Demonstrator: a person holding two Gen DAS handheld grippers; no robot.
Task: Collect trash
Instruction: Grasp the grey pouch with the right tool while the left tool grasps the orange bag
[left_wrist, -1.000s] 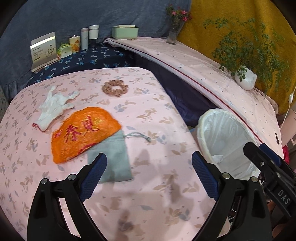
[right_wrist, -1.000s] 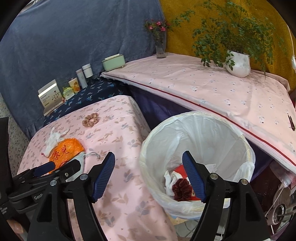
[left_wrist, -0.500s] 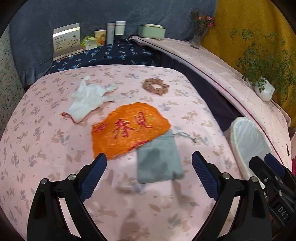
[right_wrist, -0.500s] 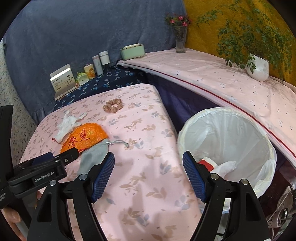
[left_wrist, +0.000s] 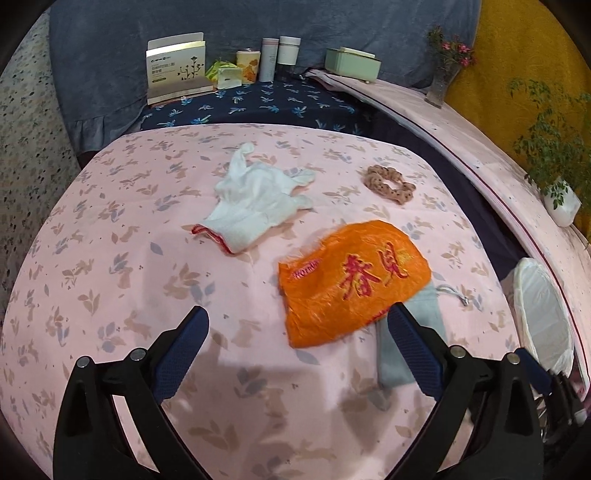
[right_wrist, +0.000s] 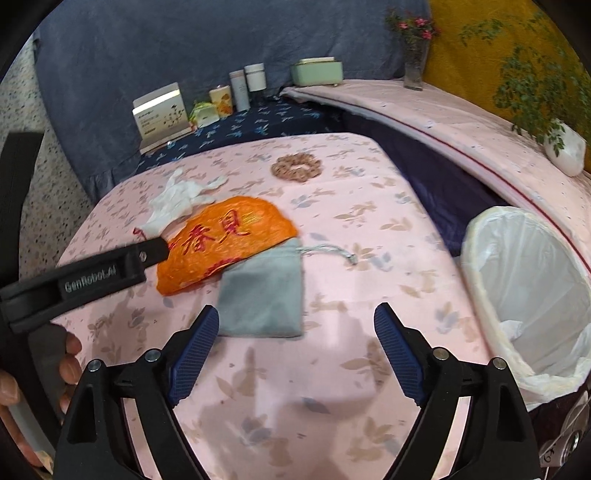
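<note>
From the left wrist view, the left gripper (left_wrist: 297, 345) hangs above the pink floral table (left_wrist: 110, 280) with its blue-padded fingers spread wide and nothing between them. Just beyond them lies the orange wrapper (left_wrist: 351, 282) with red characters, its right near corner overlapping a grey drawstring pouch (left_wrist: 413, 339). Farther and to the left rests a white glove (left_wrist: 255, 203); a brown scrunchie (left_wrist: 389, 188) sits far right. The white-lined trash bin (left_wrist: 543, 314) stands off the table's right edge.

From the right wrist view, the right gripper (right_wrist: 295, 347) is likewise spread and empty — the grey pouch (right_wrist: 262, 295) lies just past its left finger. The orange wrapper (right_wrist: 225, 240) lies beyond the pouch, overlapping it, and the left gripper's tip (right_wrist: 155, 249) reaches its left edge. The bin (right_wrist: 532, 291) stands to the right — crumpled white scraps show inside it.
</note>
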